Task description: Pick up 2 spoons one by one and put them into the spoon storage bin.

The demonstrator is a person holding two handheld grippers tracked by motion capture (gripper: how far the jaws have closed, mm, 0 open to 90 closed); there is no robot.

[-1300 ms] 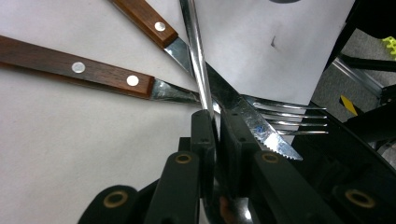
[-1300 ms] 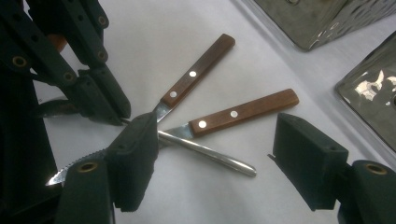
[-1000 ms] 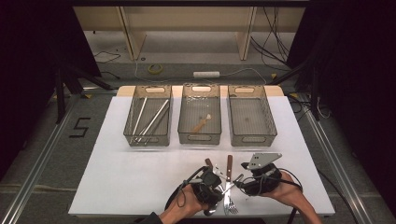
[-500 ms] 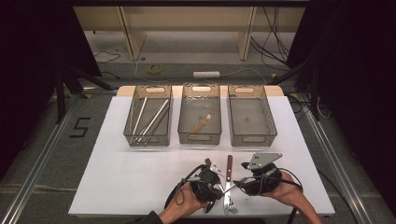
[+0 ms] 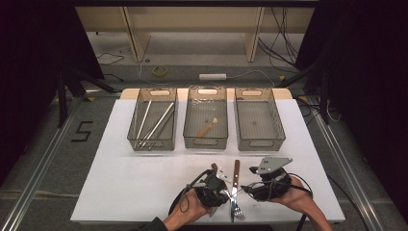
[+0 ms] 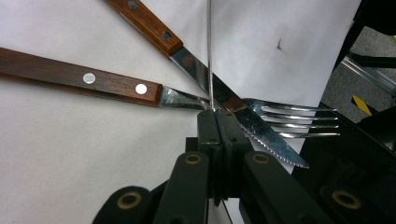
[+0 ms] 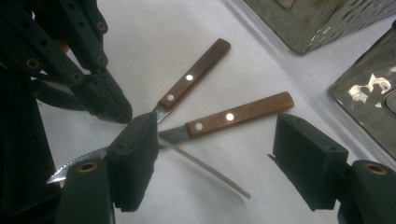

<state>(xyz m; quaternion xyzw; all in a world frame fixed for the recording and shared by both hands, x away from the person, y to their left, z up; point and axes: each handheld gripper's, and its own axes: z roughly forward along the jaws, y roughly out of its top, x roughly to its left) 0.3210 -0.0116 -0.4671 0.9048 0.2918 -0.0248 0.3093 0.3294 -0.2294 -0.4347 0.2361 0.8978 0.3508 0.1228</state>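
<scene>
- In the high view, a wooden-handled fork (image 5: 235, 192) and a knife (image 5: 217, 179) are being seen crossed near the front edge of the white surface (image 5: 120, 187), between the left gripper (image 5: 222, 193) and the right gripper (image 5: 246, 188). Both grippers are being held close to that edge, with the fork's tines almost at it. Three mesh trays (image 5: 254, 126) are standing well apart from them towards the back, and a wide bare stretch of surface is lying between trays and grippers and out to the left.
- In the left gripper view, the jaws are being pressed together on a thin metal rod (image 6: 209, 51), which is rising straight up from between them; they have just been closing on it. The fork (image 6: 112, 86) and the serrated knife (image 6: 205, 79) are lying crossed just beyond the gripper tips, and the surface's edge is running close by at the right.
- In the right gripper view, the jaws are being held wide apart, with nothing between the pads. The fork handle (image 7: 238, 115) and the knife handle (image 7: 194, 74) are lying ahead between them, the rod (image 7: 205, 169) is slanting across below, and the tray corners are standing at the upper right.
</scene>
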